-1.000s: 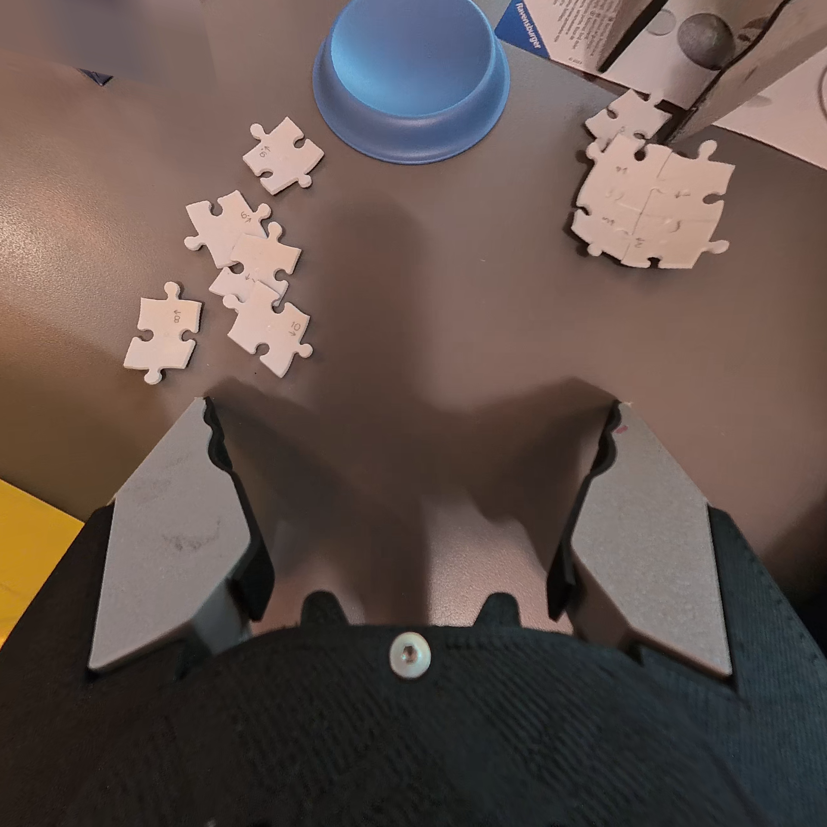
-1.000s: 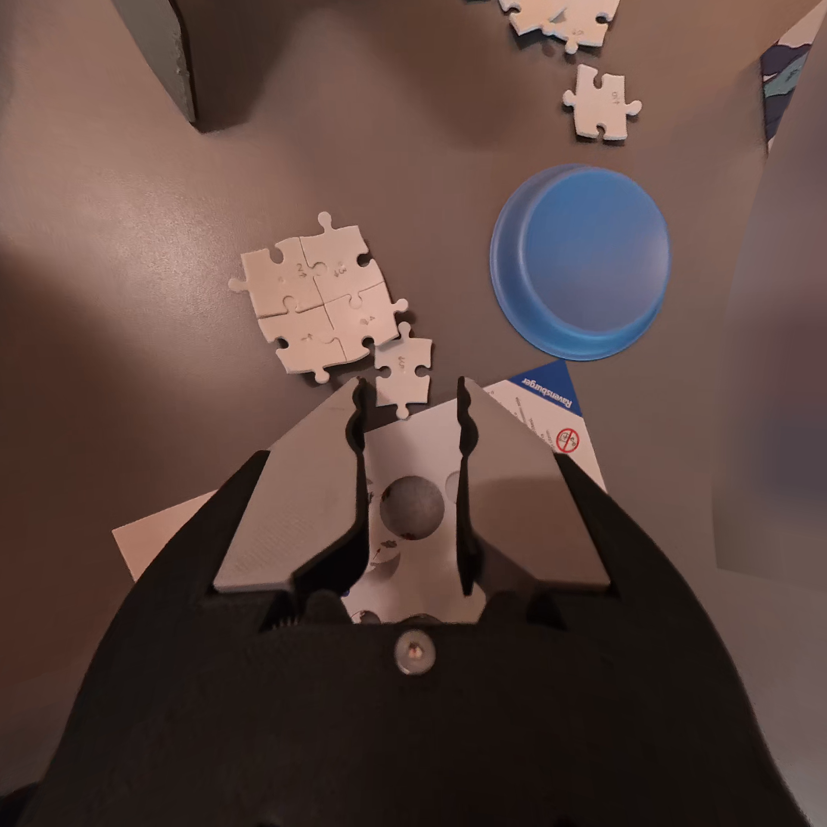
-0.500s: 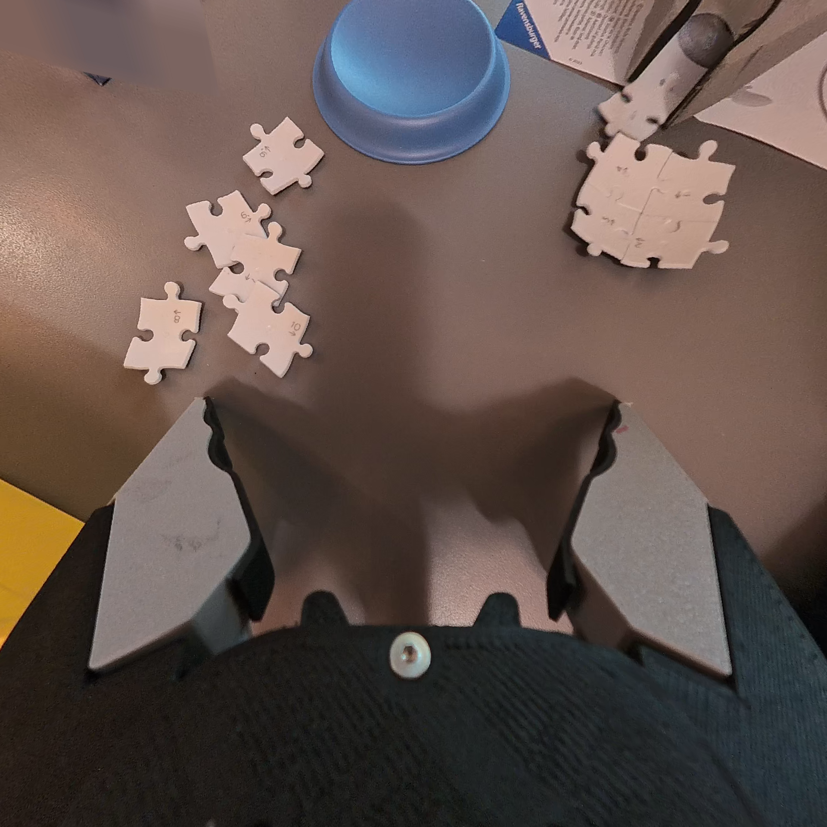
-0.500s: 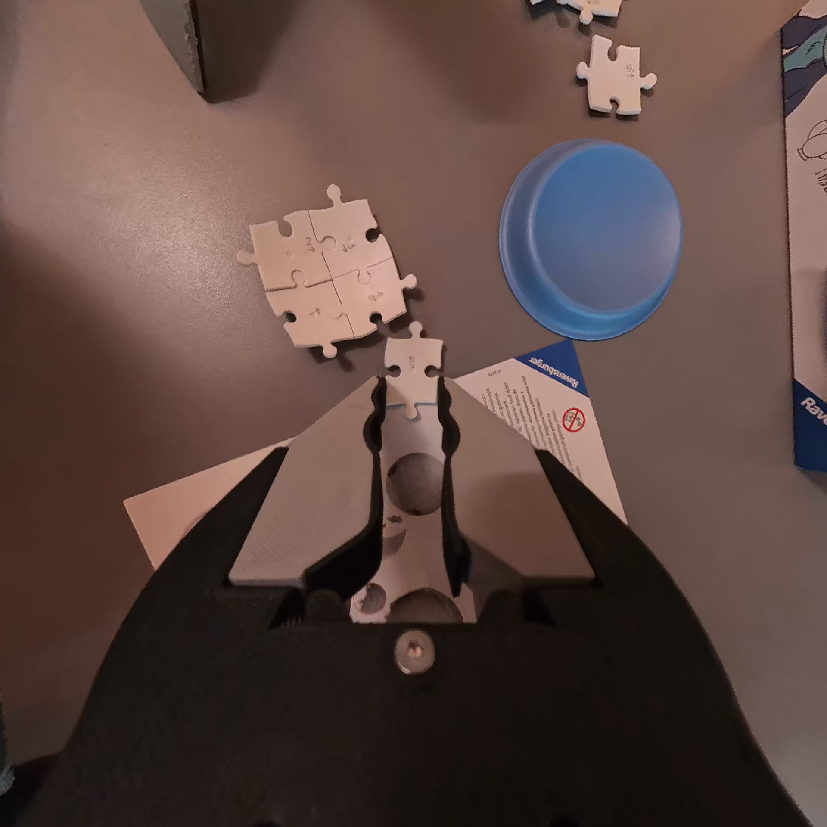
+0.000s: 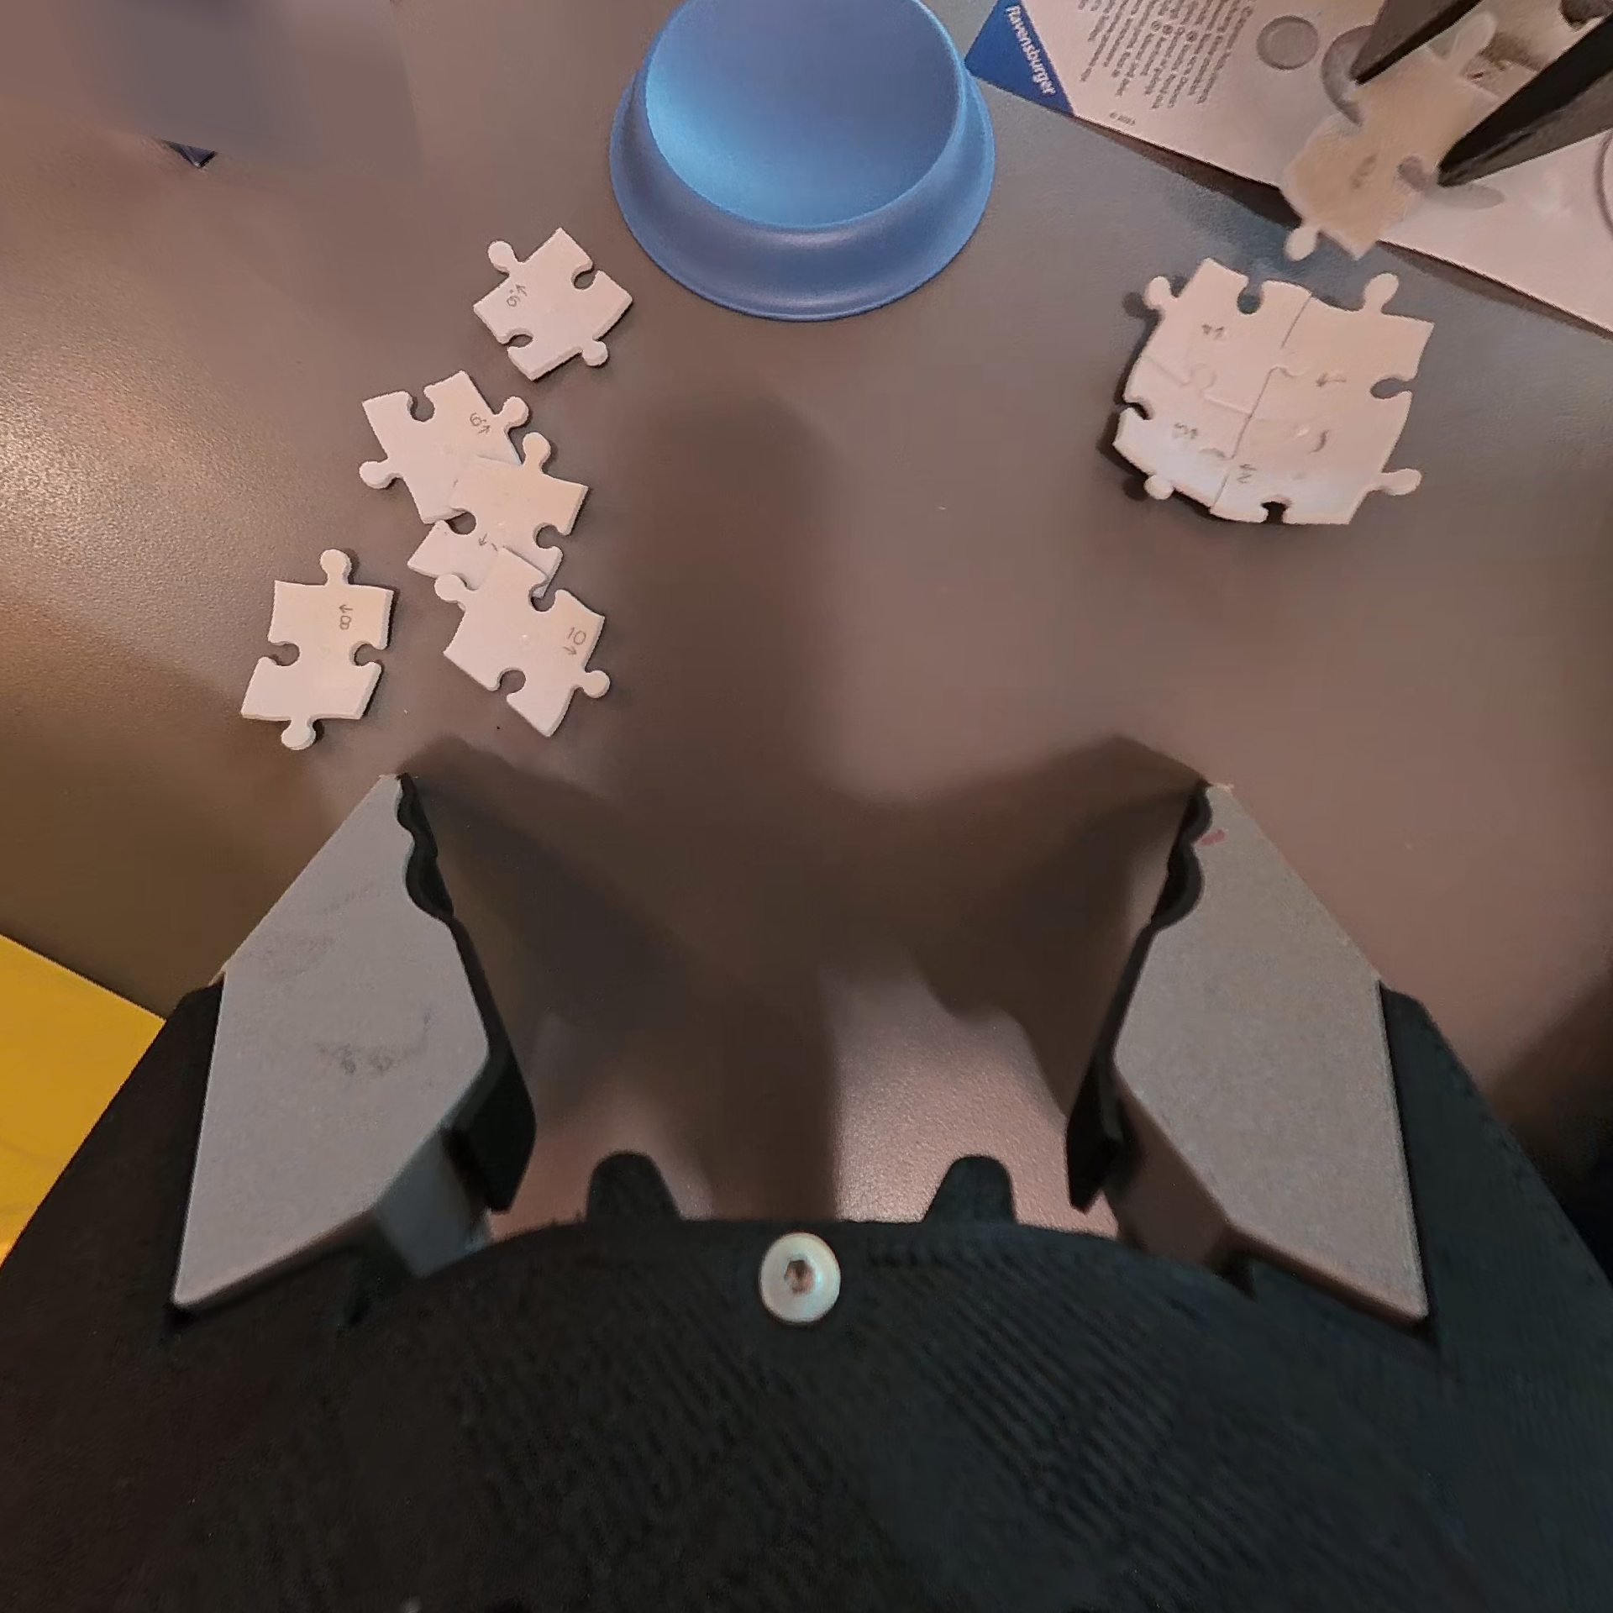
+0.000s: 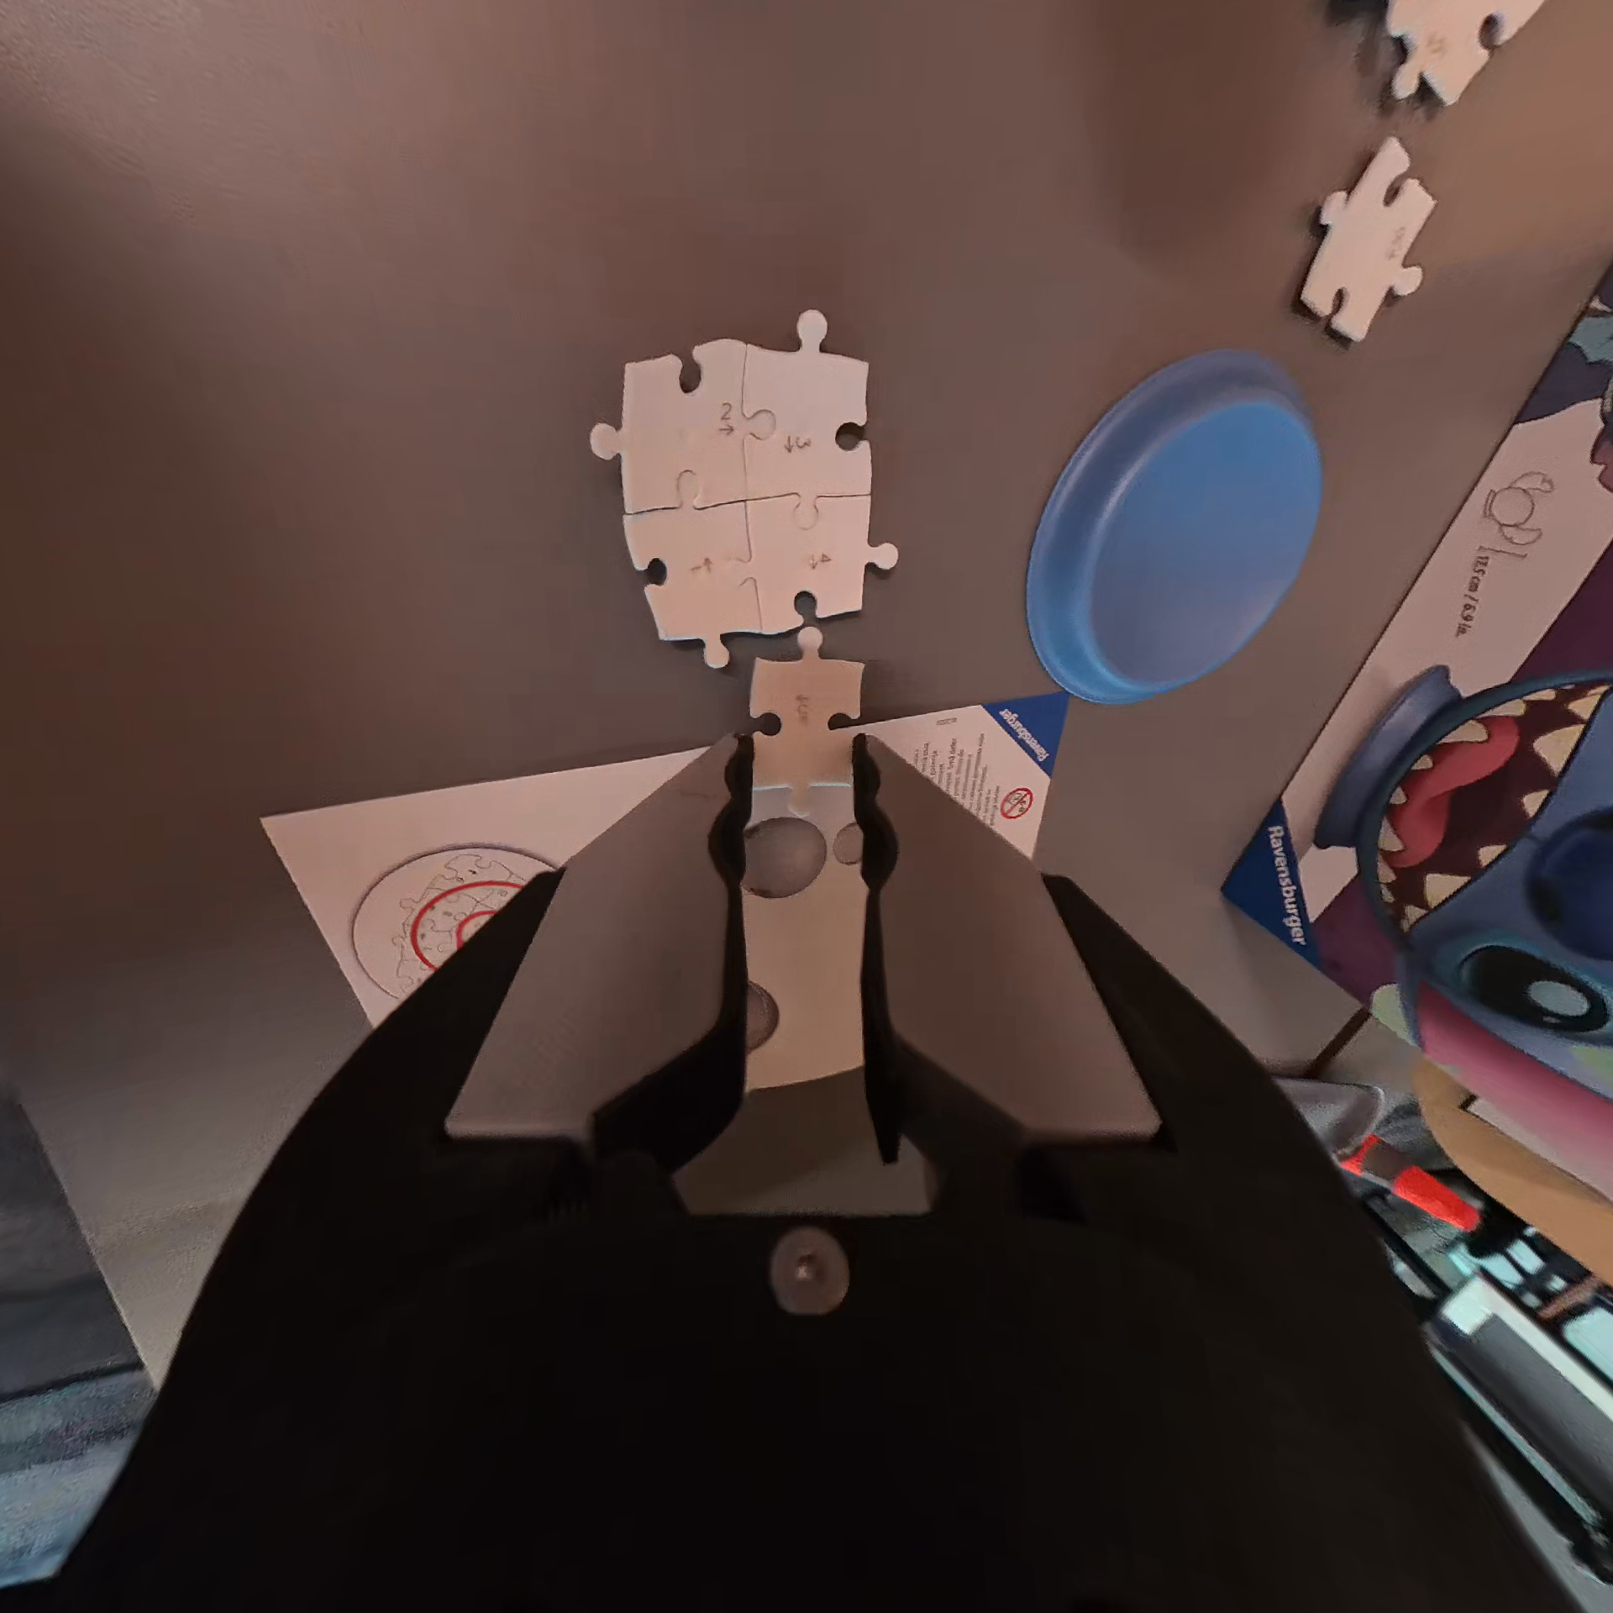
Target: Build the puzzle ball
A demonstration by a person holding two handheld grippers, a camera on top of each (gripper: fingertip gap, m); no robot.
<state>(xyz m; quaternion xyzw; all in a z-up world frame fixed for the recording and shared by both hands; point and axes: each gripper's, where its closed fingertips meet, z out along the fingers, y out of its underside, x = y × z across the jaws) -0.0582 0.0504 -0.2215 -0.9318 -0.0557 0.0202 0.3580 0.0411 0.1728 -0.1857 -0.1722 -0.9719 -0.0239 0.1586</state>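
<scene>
Above the worktop (image 6: 349, 436), one puzzle piece (image 6: 805, 717) is gripped.
It is pinched by the right gripper (image 6: 799, 752) near the four-piece patch (image 6: 746, 493); the left gripper (image 5: 803, 790) is held wide open, empty.

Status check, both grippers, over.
Right gripper shut on puzzle piece, near four-piece patch. Left gripper open, empty. Path clear.

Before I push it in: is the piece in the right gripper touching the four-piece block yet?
Apart. The left wrist view shows the held piece lifted clear of the four-piece block, dark table between them.
</scene>
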